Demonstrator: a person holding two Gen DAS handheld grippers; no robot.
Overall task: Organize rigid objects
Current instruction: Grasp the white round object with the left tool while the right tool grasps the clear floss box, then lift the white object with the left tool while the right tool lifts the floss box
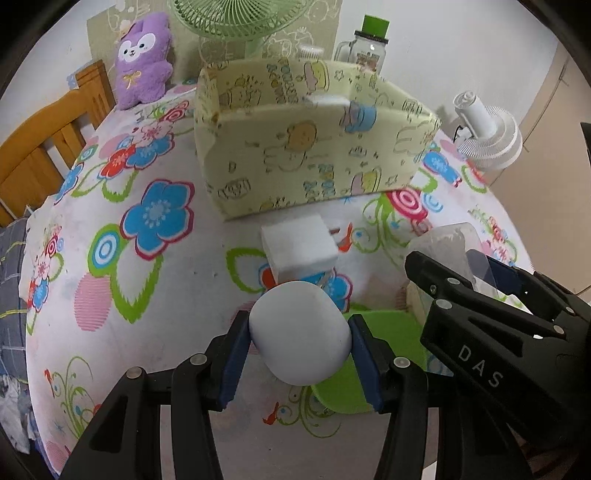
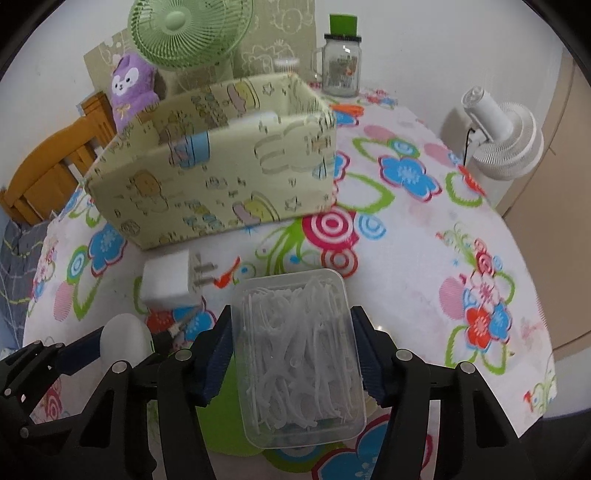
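My left gripper is shut on a white rounded case, held above the flowered tablecloth. My right gripper is shut on a clear plastic box of floss picks; this box also shows at the right of the left wrist view. The white case shows at the left of the right wrist view. A white plug adapter lies on the table just in front of both grippers. A yellow cartoon-print storage box stands behind it, with something white inside.
A purple plush toy, a green fan and a glass jar with a green lid stand behind the box. A white fan stands at the table's right edge. A wooden chair is at the left.
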